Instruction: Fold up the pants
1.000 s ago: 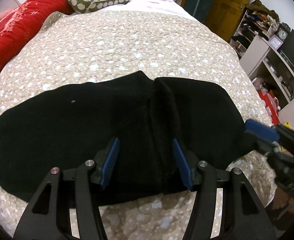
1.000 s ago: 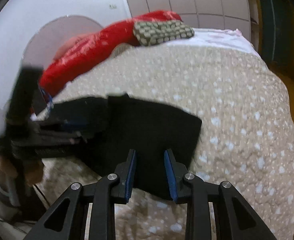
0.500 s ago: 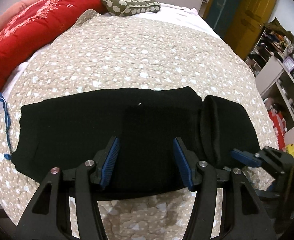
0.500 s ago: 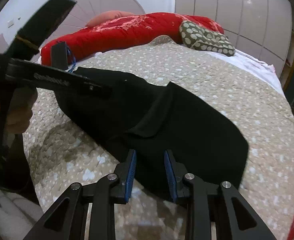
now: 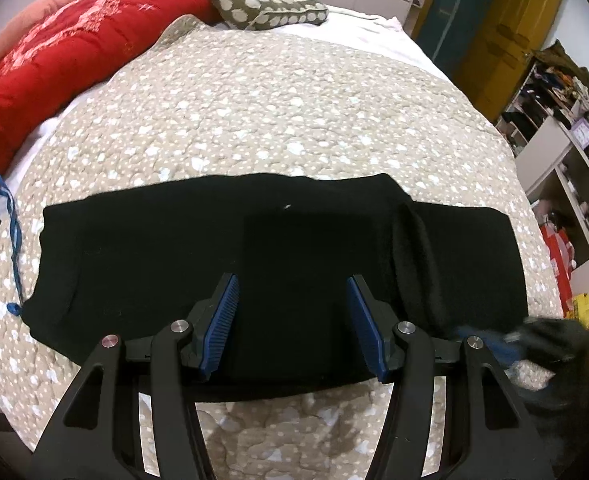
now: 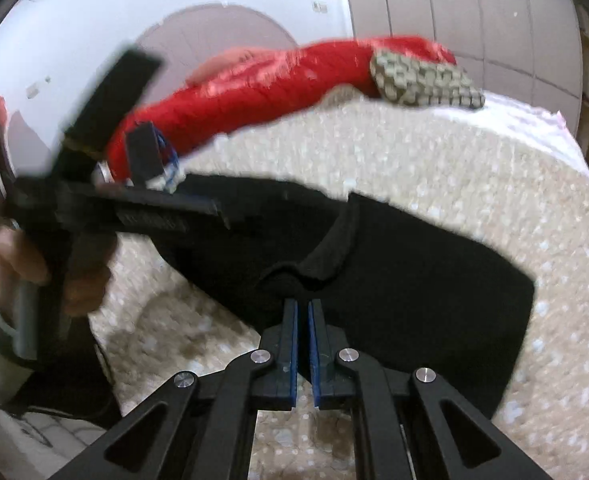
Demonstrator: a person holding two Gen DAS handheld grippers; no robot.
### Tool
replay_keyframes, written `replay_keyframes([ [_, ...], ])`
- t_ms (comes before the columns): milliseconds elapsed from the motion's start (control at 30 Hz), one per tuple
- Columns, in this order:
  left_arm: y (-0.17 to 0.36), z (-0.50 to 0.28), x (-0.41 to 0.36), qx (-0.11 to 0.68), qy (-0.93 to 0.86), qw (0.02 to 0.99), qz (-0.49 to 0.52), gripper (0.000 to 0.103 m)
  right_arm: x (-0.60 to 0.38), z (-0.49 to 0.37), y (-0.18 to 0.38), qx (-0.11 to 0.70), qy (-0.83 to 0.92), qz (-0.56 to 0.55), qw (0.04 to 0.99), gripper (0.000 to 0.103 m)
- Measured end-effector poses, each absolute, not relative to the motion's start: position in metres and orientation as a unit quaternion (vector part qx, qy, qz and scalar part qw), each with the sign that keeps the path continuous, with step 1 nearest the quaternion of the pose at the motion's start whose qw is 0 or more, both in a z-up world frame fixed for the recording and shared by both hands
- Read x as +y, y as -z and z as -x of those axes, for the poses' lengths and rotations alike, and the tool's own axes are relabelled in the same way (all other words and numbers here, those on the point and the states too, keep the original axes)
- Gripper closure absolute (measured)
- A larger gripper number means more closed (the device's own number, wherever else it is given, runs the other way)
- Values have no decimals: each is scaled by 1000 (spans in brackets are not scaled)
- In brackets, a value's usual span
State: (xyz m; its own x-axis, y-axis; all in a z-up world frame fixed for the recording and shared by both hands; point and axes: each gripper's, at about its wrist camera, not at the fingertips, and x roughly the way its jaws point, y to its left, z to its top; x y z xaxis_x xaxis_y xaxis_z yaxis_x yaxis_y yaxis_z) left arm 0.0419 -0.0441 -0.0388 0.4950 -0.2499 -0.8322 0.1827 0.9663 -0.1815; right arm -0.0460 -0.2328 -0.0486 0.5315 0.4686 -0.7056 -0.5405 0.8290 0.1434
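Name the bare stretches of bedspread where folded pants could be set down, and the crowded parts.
Free: the bedspread between the black pants and the spotted cushion. Crowded: the near edge, where the pants, left gripper and right gripper sit; the red quilt fills the left side.

Black two-finger grippers, blue ribbed pads

Left black plastic gripper (image 5: 292,322) and right black plastic gripper (image 6: 302,344) carry silver pivot screws; bare-skinned hand (image 6: 22,256).

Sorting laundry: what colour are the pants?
Black pants, clearest in the left wrist view.
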Motion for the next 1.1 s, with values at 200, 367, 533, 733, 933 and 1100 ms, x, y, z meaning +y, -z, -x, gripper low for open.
replay_keyframes([
  [200, 40, -36, -42, 485, 127, 865, 30, 47, -237, 40, 49, 412, -289, 27, 864, 83],
  [367, 43, -37, -33, 489, 115, 864, 45, 47, -241, 36, 18, 373, -293, 2, 880, 83],
  [533, 46, -38, -26, 490, 103, 865, 46, 47, -222, 2, 40, 398, -238, 14, 886, 83],
  [733, 49, -40, -17, 491, 89, 865, 50, 47, -203, -11, 54, 412, -234, 31, 880, 81],
  [933, 48, -41, -5, 489, 75, 867, 60, 47, -211, -2, 29, 389, -256, 5, 885, 81],
  [1100, 48, -40, 1, 487, 71, 868, 69, 36, -217, 2, 31, 391, -255, -12, 884, 81],
])
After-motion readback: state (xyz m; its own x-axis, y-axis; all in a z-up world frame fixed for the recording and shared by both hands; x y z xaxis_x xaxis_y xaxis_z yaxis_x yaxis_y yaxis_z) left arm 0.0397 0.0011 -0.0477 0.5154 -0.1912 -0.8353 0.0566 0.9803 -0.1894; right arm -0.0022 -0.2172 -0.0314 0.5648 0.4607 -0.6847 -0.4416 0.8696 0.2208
